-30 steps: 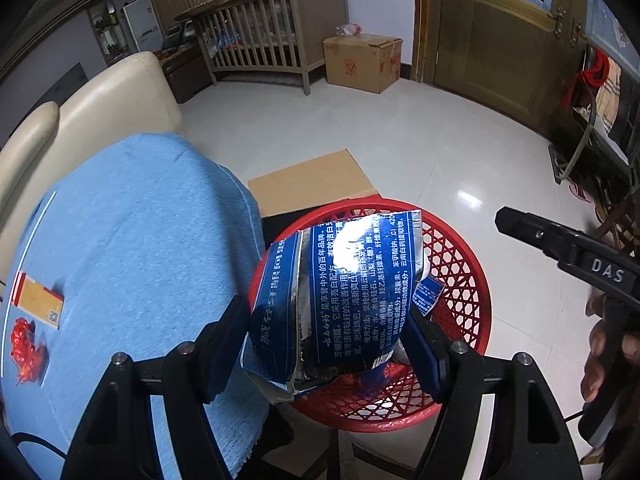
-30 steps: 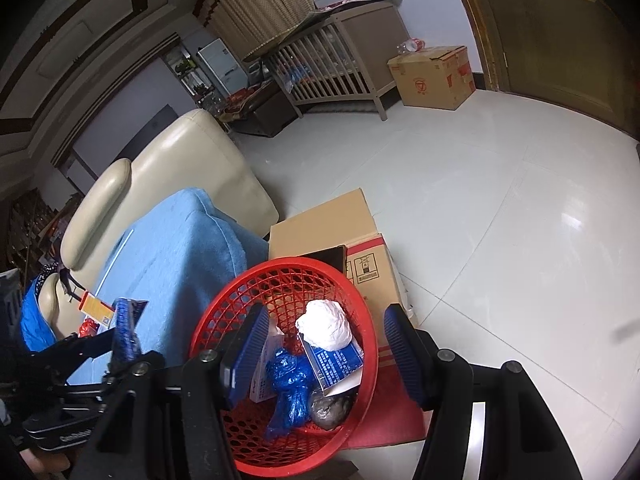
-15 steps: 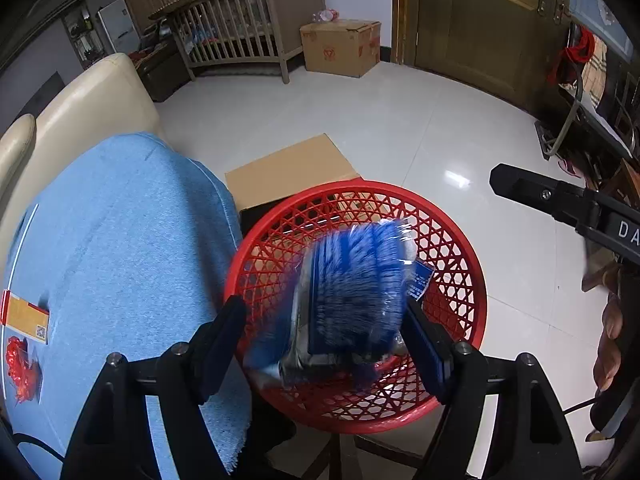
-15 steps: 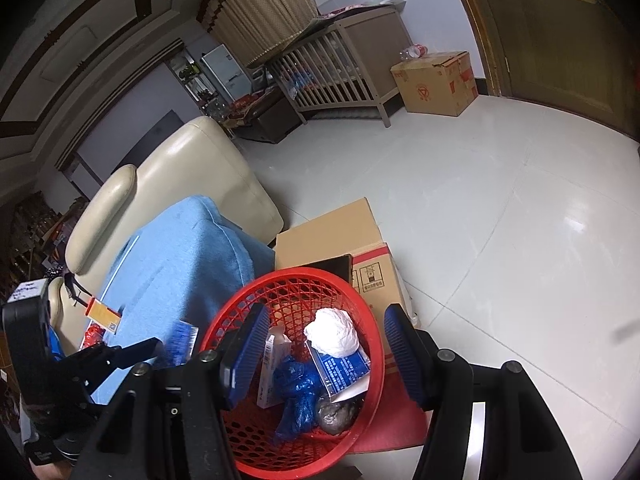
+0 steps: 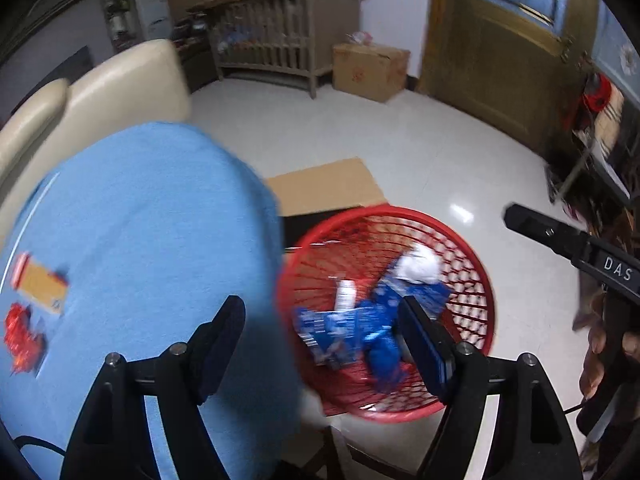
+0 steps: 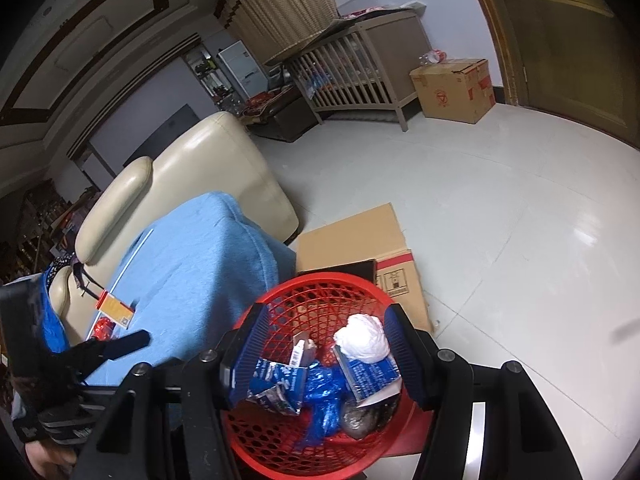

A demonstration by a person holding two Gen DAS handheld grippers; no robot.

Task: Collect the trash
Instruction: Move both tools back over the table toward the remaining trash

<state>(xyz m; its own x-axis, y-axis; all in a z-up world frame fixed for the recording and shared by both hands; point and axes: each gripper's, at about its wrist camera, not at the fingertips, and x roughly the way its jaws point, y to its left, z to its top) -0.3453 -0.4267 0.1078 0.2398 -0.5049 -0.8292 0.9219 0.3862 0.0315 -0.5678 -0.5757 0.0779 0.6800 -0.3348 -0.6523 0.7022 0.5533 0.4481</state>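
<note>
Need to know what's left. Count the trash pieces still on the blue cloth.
2. An orange packet and a red crumpled wrapper lie side by side at the blue cloth's far-left edge. The left gripper may hide others.

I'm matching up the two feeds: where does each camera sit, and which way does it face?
Left wrist: on the left gripper, angled down at blue cloth and red basket; a hand at right.
Right wrist: on the right gripper, above the basket; left gripper visible.
Shared: basket, cloth, orange packet.
</note>
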